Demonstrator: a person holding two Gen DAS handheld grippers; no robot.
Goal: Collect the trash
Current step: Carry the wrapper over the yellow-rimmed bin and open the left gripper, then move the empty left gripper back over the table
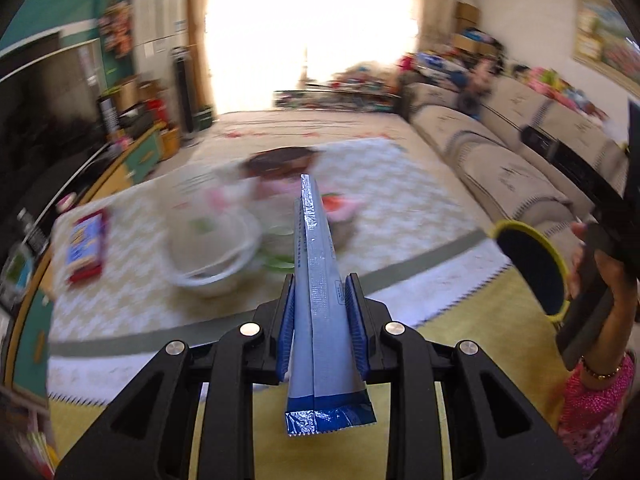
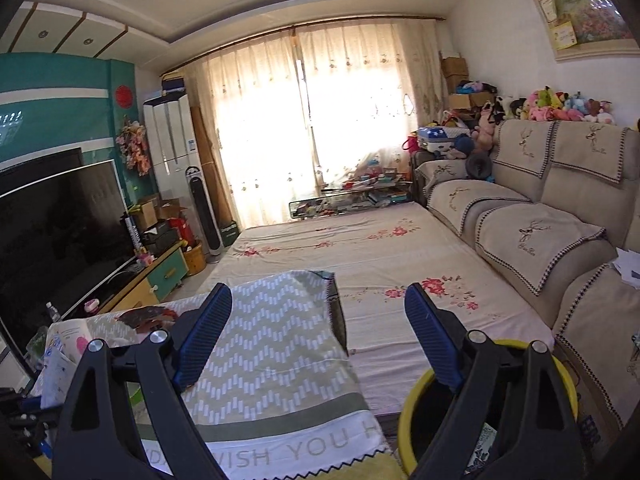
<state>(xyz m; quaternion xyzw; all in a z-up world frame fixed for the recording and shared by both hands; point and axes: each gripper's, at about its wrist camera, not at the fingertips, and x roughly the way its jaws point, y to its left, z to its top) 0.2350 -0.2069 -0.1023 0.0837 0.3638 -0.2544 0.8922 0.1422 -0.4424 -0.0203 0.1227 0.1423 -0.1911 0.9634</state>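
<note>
One long silver-and-blue snack wrapper [image 1: 316, 300] sits pinched between the blue pads [image 1: 357, 312] of the left gripper [image 1: 320, 312], flattened and folded along its length, its far end sticking out ahead of the fingertips and its blue crimped end hanging back toward the camera. The lengthwise pinch probably keeps the limp foil from flopping while it is carried. It is held in the air above the near edge of the zigzag-patterned cloth [image 1: 400, 200] that covers the low surface, with a white bowl [image 1: 216, 256] and a red-and-blue packet [image 1: 86, 246] blurred beyond it toward the cloth's left edge.

Off the cloth's right edge, a yellow-rimmed bin [image 1: 532, 268] appears with its dark mouth turned toward the left camera; I judge it to be where the wrapper is headed. The right wrist view shows the same bin [image 2: 412, 408] low at its right, just beside the cloth's near right corner, with a scrap of printed litter [image 2: 482, 446] already inside. The right gripper [image 2: 318, 340] stands wide apart with nothing between its pads, held by a person's hand [image 1: 588, 280] close above the bin, seemingly waiting clear of the mouth. Sofa cushions [image 2: 536, 236] line the room's right side.
</note>
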